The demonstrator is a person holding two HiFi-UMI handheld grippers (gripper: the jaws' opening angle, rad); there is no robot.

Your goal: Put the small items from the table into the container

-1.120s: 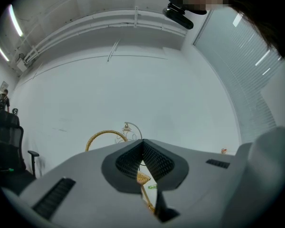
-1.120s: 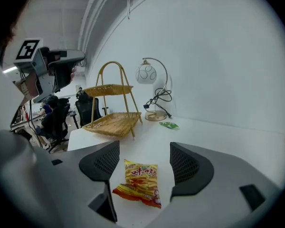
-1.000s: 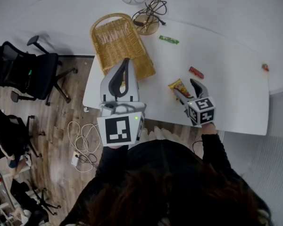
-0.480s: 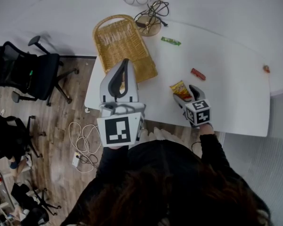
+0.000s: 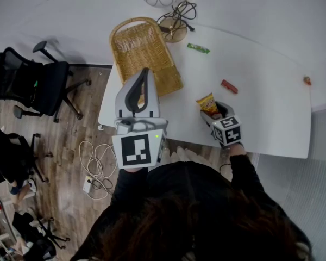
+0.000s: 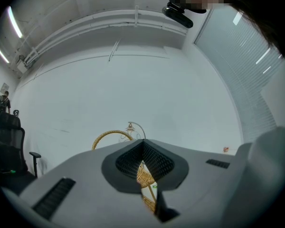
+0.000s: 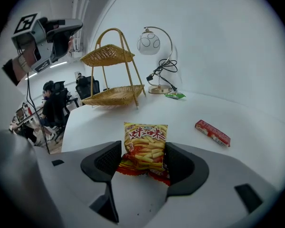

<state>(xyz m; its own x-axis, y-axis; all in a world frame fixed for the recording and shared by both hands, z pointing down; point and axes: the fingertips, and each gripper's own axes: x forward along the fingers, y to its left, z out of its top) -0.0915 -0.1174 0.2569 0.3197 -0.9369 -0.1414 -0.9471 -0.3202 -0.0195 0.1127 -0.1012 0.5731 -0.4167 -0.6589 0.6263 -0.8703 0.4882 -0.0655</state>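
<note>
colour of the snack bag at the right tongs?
Snack bag: yellow, red base, fries print; best in right gripper view.

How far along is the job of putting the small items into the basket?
Done: nothing yet; no item shows in the basket. In hand: the jaws of the right gripper are closing around the snack bag. Left: red bar, green packet, small orange item.

A white table (image 5: 271,107) carries a two-tier wicker basket stand (image 5: 144,53) at one corner. A desk lamp (image 5: 174,31) stands just beside the stand, and a green packet (image 5: 198,48) lies near it. A red bar wrapper (image 5: 229,86) and a fries snack bag (image 5: 207,103) lie farther from the stand. A small orange item (image 5: 306,80) lies farthest from it.
</note>
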